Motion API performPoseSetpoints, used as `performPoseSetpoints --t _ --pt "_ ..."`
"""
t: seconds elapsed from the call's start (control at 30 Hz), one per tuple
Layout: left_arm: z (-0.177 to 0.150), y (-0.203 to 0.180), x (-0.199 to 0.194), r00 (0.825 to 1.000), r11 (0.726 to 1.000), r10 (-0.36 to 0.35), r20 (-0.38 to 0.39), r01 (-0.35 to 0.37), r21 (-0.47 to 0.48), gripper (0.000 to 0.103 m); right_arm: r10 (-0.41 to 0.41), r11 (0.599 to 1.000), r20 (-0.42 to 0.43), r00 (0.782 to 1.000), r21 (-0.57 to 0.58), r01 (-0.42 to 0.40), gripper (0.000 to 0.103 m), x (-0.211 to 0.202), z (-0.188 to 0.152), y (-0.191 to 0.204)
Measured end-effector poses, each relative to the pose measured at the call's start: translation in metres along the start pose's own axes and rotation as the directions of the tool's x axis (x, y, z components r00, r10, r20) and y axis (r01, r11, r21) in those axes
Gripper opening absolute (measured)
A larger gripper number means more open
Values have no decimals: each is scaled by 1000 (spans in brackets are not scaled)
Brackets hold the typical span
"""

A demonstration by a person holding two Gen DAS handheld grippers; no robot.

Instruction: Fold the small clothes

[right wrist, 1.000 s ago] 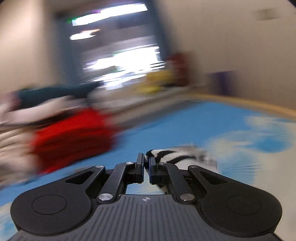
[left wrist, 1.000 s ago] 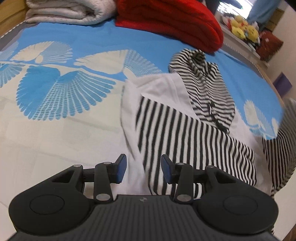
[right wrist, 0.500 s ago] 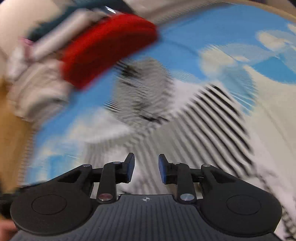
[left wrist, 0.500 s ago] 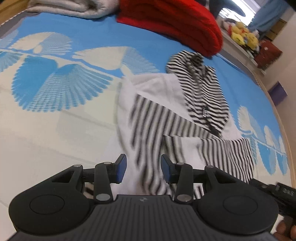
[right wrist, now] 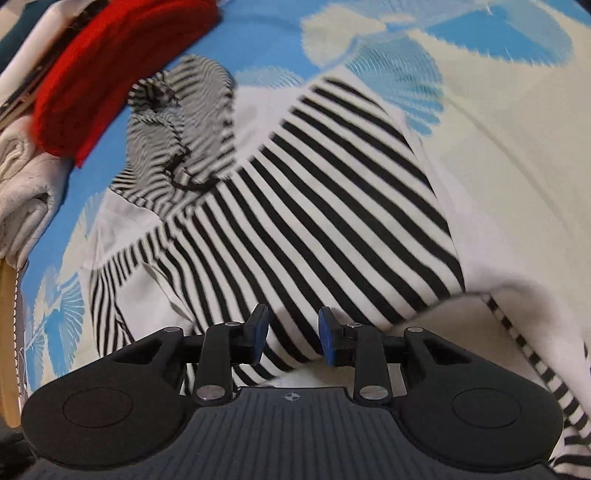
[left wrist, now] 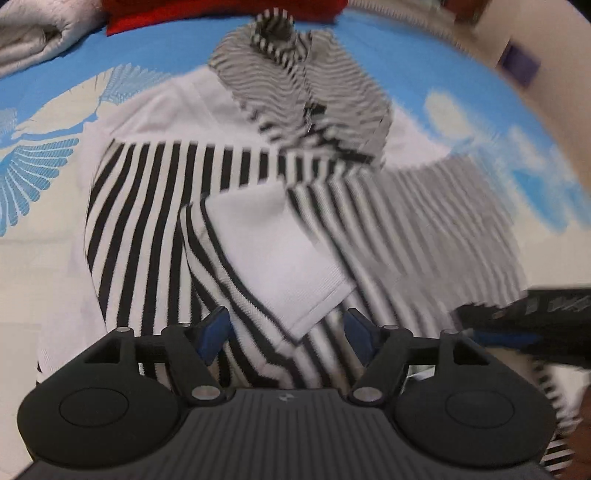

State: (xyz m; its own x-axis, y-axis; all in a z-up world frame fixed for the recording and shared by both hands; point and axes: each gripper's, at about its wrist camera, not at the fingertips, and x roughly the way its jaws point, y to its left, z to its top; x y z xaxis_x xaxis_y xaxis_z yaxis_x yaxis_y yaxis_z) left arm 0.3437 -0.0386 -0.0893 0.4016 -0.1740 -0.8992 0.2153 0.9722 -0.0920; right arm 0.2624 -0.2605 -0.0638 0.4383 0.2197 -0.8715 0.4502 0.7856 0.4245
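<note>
Bare bed cover [right wrist: 517, 155] lies open on both sides of the striped hoodie [right wrist: 332, 206]; beyond its hood, a red garment [right wrist: 110, 66] and folded pale blankets [left wrist: 37, 33] block passage.

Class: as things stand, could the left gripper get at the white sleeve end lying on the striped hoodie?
Probably yes. The left gripper points down at the sleeve end, its jaws opening with nothing gripped. Only hoodie fabric lies beneath; the right gripper sits off to the side.
</note>
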Motion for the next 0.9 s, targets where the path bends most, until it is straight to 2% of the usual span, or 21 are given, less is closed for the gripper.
performPoseSetpoints --t 0.07,0.1,0.13,0.2,0.23,0.27,0.3,0.33,0.4,0.47,0.53,0.57,0.67,0.7,0.73,0.8,0.9 --pt "-4 -10 3 998 996 48 37 -50 76 73 -5 1000 -23 1000 25 5 32 5 0 -6" --pt "-5 -11 2 996 992 70 55 -75 103 63 -6 999 -32 999 38 8 32 7 0 -9" --pt "-5 -8 -1 992 991 95 77 -102 90 43 -6 999 -39 999 48 8 32 9 0 -11" --pt "0 12 -13 984 990 142 104 -139 -30 18 1 998 -50 999 61 2 32 11 0 -12" --pt "2 30 -23 978 977 175 117 -159 -139 19 2 998 -52 999 65 2 32 10 1 -12" --pt "2 51 -37 973 950 192 130 -151 -272 19 3 998 -53 999 69 1 32 10 1 -12" --pt "-1 73 -50 972 910 188 145 -116 -397 20 5 997 -55 998 73 -1 32 9 1 -12" --pt "-5 89 -58 975 876 171 144 -83 -475 19 6 997 -56 998 79 -2 32 8 1 -12" --pt "-16 116 -66 984 815 117 135 -18 -579 20 6 996 -55 998 91 -1 32 6 1 -11" --pt "-25 134 -60 993 764 7 119 71 -641 21 2 995 -50 999 96 3 32 4 1 -9" --pt "-31 149 -50 990 704 -93 103 139 -697 21 5 996 -42 999 93 -1 32 0 1 -5" --pt "-33 153 -45 987 682 -125 99 158 -714 21 11 996 -40 999 91 -7 32 0 1 -2" --pt "-33 160 -38 981 648 -165 102 186 -738 21 30 997 -30 999 66 -28 32 -5 0 8" --pt "-32 162 -36 978 633 -178 107 197 -749 25 31 998 -25 999 53 -29 32 -6 -1 11" --pt "-32 164 -36 976 620 -189 110 205 -757 36 29 999 -20 999 41 -28 32 -6 -1 14" --pt "-32 168 -38 976 619 -188 112 206 -758 50 17 1000 -10 1000 20 -17 32 -7 -1 17" --pt "-30 170 -41 983 628 -145 109 177 -758 53 6 1000 -3 1000 5 -6 32 -6 1 20"
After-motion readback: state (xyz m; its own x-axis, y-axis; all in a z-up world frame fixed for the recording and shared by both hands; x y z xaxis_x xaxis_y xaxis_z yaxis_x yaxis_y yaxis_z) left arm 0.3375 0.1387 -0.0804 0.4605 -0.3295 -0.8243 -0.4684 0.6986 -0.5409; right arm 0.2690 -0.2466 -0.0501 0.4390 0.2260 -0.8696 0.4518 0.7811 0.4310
